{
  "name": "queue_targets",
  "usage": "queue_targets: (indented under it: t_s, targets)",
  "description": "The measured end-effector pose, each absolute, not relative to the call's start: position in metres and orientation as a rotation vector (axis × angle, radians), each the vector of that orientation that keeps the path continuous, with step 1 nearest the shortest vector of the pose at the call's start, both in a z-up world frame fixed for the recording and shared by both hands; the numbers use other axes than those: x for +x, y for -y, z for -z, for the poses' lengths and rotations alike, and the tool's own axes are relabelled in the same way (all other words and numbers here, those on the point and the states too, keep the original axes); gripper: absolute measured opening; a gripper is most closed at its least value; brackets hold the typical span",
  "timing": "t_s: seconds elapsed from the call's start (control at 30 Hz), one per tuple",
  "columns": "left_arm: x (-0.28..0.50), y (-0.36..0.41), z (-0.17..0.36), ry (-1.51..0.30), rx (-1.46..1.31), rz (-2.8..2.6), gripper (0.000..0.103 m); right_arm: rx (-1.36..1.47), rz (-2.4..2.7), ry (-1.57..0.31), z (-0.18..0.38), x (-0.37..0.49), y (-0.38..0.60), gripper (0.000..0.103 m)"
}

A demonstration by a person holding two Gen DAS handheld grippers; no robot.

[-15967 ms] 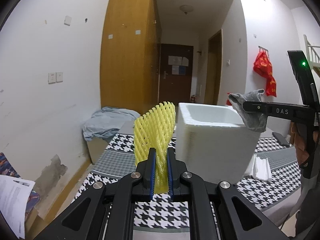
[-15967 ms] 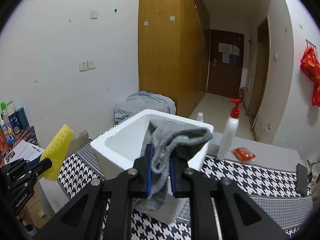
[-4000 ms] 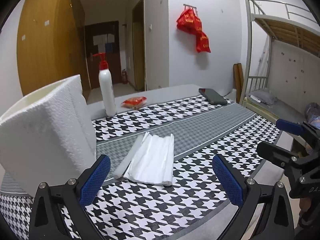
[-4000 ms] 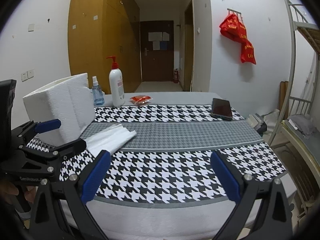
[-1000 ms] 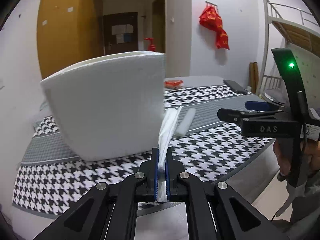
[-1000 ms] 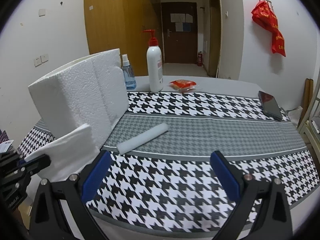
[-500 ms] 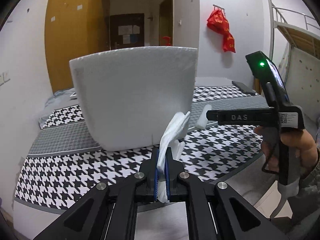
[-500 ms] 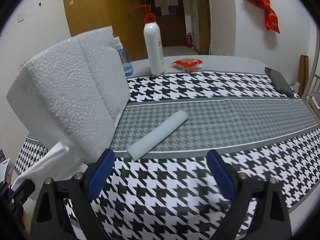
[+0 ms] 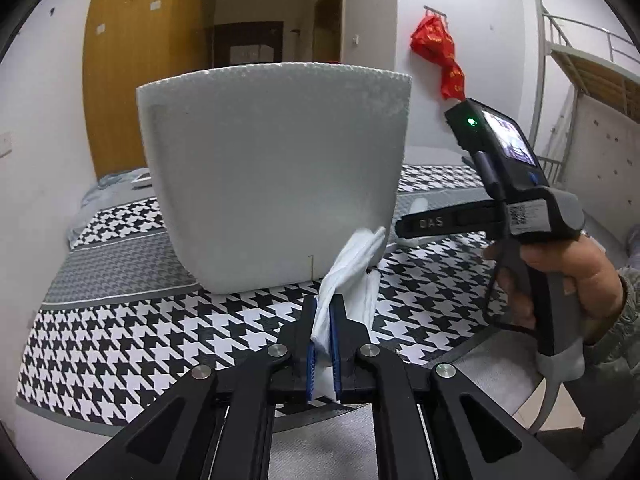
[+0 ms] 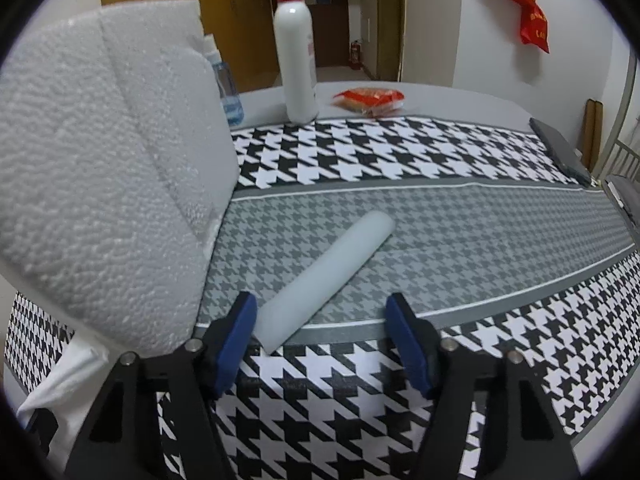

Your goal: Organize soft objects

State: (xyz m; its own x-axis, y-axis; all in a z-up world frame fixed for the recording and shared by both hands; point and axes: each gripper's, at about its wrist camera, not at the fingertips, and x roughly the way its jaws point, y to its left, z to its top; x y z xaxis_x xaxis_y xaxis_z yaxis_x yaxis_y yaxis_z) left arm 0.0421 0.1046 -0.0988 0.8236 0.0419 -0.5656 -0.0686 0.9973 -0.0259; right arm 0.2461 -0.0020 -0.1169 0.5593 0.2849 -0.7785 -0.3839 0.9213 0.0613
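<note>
My left gripper (image 9: 324, 308) holds a folded white foam sheet (image 9: 352, 256) between its blue pads, and its jaws are opening slightly. The sheet rises toward the lower right corner of the white foam box (image 9: 276, 168), which stands on the houndstooth tablecloth (image 9: 120, 320). In the right wrist view my right gripper (image 10: 320, 306) straddles the near end of a white foam roll (image 10: 332, 264) lying on the grey stripe. Its jaws are closing and its pads do not touch the roll. The foam box (image 10: 100, 168) is just to its left, and the held sheet (image 10: 68, 372) shows below it.
A white pump bottle (image 10: 296, 60), a small spray bottle (image 10: 228, 92) and a red packet (image 10: 370, 98) stand at the table's far side. A dark phone (image 10: 560, 152) lies far right. A hand (image 9: 560, 280) holds the right gripper's handle. A bunk bed frame (image 9: 560, 60) stands behind.
My right gripper has dropped toward the foam roll and its jaws have narrowed around it. My left gripper, still holding the white sheet, has shifted along the front of the foam box.
</note>
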Motion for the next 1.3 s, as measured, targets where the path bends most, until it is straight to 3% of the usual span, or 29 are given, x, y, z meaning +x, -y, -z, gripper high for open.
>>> queue_targets:
  t_s: [0.13,0.3,0.47,0.63,0.77,1.07,1.17,1.3]
  targets:
    - [0.042,-0.104,0.098,-0.589,-0.043,-0.043,0.056,-0.119,-0.385,-0.896,0.117,0.25,-0.001,0.07]
    - [0.043,-0.105,0.099,-0.583,-0.057,-0.024,0.062,-0.123,-0.385,-0.893,0.114,0.251,-0.007,0.057]
    - [0.046,-0.106,0.101,-0.588,-0.052,-0.005,0.064,-0.115,-0.377,-0.888,0.114,0.256,-0.008,0.034]
    - [0.052,-0.101,0.104,-0.603,-0.041,0.013,0.073,-0.111,-0.393,-0.874,0.111,0.253,-0.007,0.022]
    - [0.06,-0.095,0.107,-0.625,-0.029,0.033,0.073,-0.083,-0.409,-0.875,0.107,0.253,0.003,0.013]
    - [0.077,-0.08,0.113,-0.687,-0.003,0.055,0.073,-0.064,-0.428,-0.855,0.096,0.237,0.029,0.011]
    - [0.084,-0.083,0.116,-0.717,-0.018,0.049,0.058,-0.053,-0.441,-0.839,0.091,0.227,0.041,0.011]
    - [0.095,-0.085,0.125,-0.765,-0.029,0.026,0.03,-0.051,-0.456,-0.822,0.085,0.217,0.05,0.011]
